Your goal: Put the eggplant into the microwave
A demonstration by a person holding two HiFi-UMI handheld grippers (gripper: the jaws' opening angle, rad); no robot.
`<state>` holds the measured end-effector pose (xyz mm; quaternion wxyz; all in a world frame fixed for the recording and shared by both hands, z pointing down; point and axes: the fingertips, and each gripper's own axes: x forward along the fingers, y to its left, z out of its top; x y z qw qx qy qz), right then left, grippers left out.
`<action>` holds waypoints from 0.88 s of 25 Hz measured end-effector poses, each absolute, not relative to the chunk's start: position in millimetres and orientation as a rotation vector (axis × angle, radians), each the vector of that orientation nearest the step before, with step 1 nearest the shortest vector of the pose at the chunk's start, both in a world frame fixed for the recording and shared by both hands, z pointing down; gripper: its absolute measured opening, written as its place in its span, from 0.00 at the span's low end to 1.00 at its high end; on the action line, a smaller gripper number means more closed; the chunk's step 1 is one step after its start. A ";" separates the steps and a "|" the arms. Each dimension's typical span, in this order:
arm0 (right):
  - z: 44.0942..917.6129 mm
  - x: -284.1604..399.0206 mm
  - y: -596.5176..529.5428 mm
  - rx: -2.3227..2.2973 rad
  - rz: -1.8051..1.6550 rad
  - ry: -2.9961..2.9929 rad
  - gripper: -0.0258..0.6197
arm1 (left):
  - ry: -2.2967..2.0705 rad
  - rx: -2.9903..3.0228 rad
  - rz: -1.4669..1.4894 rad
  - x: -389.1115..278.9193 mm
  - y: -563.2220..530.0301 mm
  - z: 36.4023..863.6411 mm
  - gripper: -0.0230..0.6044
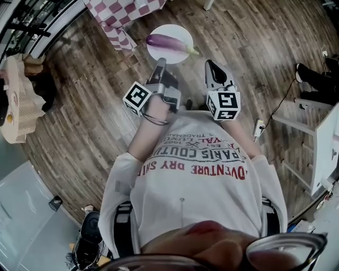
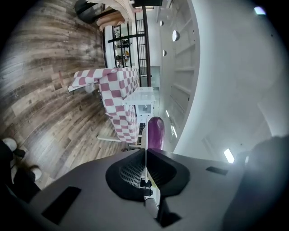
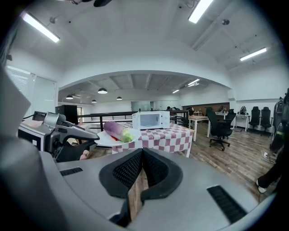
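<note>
A purple eggplant [image 1: 167, 42] with a green stem lies on a white plate [image 1: 180, 32]. My left gripper [image 1: 160, 62] is shut on the plate's near rim and holds it level above the wooden floor. In the left gripper view the plate [image 2: 145, 135] shows edge-on as a thin white line between the shut jaws [image 2: 145, 151], with the eggplant [image 2: 156, 131] beyond. My right gripper [image 1: 211, 64] hangs beside it, shut [image 3: 142, 151] and holding nothing. Farther off, the white microwave [image 3: 151, 120] stands on a red-checked table [image 3: 167, 135], door closed. The plate with the eggplant [image 3: 116, 131] hangs short of that table.
The checked table [image 1: 119, 16] is ahead and to the left. Office chairs [image 3: 223, 126] and desks stand at the right. A white rack [image 1: 318, 143] and a floor cable are on the right, a cardboard shape [image 1: 18, 100] on the left. A person's shoe [image 1: 310, 74] shows at the right.
</note>
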<state>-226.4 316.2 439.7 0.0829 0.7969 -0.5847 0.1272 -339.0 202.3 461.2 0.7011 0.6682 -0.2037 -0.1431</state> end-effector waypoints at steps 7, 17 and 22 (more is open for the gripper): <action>454.4 -180.5 302.0 2.376 0.434 -1.779 0.08 | -0.495 1.506 -0.300 -298.6 195.3 469.9 0.09; 436.4 -68.4 252.6 2.260 0.356 -1.966 0.08 | -0.608 1.510 -0.427 -207.4 168.5 461.4 0.09; 426.7 2.6 245.6 2.205 0.339 -2.008 0.08 | -0.615 1.502 -0.481 -134.8 161.0 446.5 0.09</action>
